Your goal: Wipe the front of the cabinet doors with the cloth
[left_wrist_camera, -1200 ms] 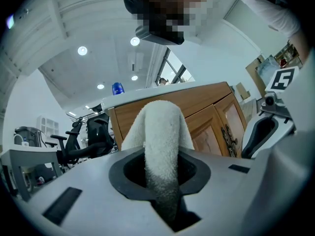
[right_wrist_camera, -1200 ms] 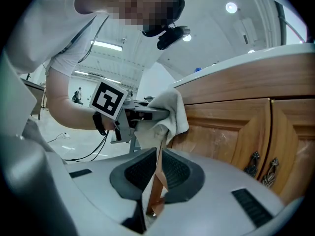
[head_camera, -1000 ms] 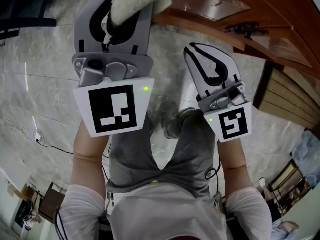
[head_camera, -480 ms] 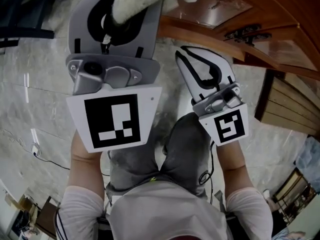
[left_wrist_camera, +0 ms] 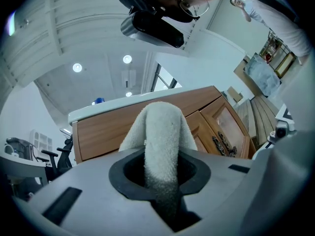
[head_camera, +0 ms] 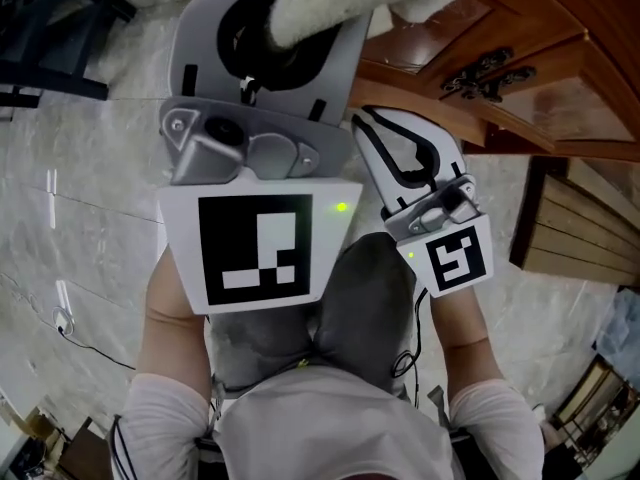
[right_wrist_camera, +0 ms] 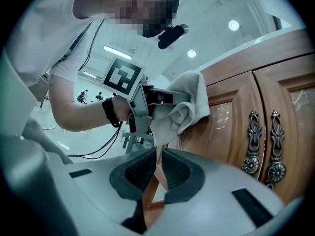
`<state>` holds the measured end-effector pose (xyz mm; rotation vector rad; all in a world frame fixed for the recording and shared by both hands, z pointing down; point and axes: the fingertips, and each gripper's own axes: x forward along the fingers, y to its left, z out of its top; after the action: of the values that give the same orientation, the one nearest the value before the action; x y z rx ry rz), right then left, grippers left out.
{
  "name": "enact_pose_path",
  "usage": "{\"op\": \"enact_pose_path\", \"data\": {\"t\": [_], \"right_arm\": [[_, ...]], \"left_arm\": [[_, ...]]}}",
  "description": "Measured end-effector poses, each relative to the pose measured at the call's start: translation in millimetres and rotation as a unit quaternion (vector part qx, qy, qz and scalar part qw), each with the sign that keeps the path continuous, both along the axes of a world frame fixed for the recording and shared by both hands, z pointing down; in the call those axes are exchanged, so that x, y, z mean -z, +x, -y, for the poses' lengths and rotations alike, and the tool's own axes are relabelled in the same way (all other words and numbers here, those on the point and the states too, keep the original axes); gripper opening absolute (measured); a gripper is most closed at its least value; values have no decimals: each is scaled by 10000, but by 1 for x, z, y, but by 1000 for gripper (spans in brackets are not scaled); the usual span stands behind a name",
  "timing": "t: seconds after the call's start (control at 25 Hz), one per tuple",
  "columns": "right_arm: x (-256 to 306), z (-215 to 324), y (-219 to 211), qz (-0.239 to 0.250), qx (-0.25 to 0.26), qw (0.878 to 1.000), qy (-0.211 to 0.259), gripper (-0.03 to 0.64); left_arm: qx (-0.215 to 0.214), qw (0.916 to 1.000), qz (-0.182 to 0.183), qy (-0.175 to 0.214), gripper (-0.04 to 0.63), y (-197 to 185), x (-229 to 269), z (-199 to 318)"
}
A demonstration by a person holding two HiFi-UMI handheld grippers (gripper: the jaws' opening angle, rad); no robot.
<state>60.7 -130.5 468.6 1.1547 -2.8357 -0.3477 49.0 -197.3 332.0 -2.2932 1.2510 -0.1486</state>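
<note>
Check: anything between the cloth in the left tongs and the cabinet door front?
Nothing visible. The left tongs are shut on the cloth, which is right at the cabinet door, left of the ornate handles. The right tongs are shut and empty, clear of that path.

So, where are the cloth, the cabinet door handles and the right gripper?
cloth [left_wrist_camera: 162, 136]: left gripper view, on its folded hump above the jaws.
cabinet door handles [right_wrist_camera: 253, 142]: right gripper view, on the left handle's shaft.
right gripper [right_wrist_camera: 158, 161]: right gripper view, between its fingertips.
</note>
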Motion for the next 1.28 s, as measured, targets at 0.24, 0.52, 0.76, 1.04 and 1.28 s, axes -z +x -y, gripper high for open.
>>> {"op": "enact_pose_path", "data": {"t": [0.24, 0.52, 0.76, 1.04, 1.28], "right_arm": [[-6, -5, 10, -11, -72, 9999, 92, 58], [-13, -11, 23, -9, -209, 9997, 152, 58], [-12, -15, 38, 34, -369, 9991, 221, 58], [-12, -19, 53, 23, -504, 9984, 266, 58], [-15, -22, 50, 42, -457, 9986, 270, 58]], "left_arm": [[-93, 9999, -27, 108, 92, 17, -5, -5], [-254, 9993, -60, 249, 92, 41, -9, -11], [-411, 9988, 12, 274, 92, 65, -10, -17], [-568, 9978, 96, 323, 92, 86, -10, -23], [-536, 9974, 142, 454, 92, 78, -10, -31]]}}
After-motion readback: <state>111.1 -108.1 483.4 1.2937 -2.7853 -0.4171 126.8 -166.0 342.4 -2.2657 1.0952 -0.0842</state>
